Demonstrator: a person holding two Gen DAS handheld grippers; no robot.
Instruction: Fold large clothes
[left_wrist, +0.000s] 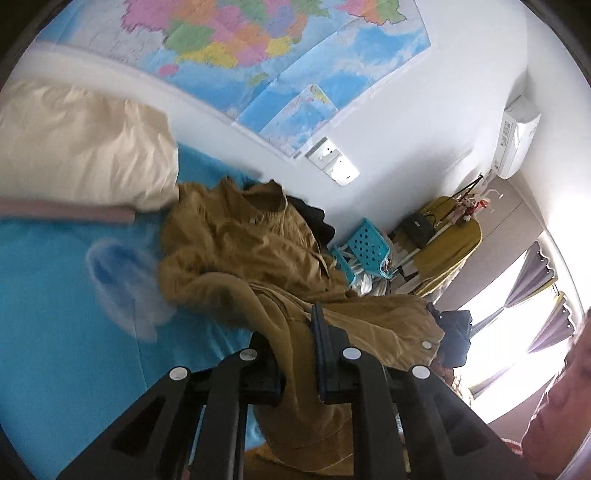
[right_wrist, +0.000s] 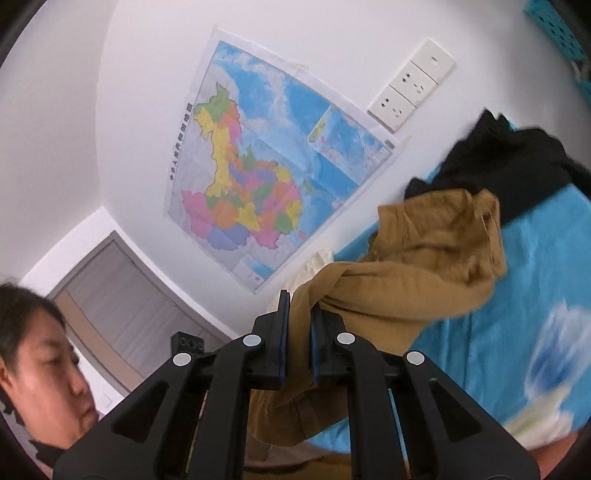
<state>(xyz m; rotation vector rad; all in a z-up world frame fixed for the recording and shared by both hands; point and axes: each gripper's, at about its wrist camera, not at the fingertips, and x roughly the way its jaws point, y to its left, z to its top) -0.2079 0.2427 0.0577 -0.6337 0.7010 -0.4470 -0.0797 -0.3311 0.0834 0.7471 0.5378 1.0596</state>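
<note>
A mustard-brown garment (left_wrist: 258, 254) lies crumpled on a bright blue bedsheet (left_wrist: 55, 295), its collar toward the wall. My left gripper (left_wrist: 295, 354) is shut on a fold of it, and the cloth hangs down between the fingers. The same brown garment (right_wrist: 424, 266) stretches from the bed to my right gripper (right_wrist: 299, 332), which is shut on another edge, lifted above the blue sheet (right_wrist: 480, 350). The far end of my other gripper (left_wrist: 454, 332) shows at the garment's right edge.
A cream pillow (left_wrist: 81, 147) and a pink roll (left_wrist: 66, 214) lie on the bed. A black garment (right_wrist: 517, 170) sits by the wall. A map (right_wrist: 266, 166) and wall sockets (right_wrist: 410, 85) hang above. A turquoise chair (left_wrist: 365, 251) and a person's head (right_wrist: 40, 369) are close.
</note>
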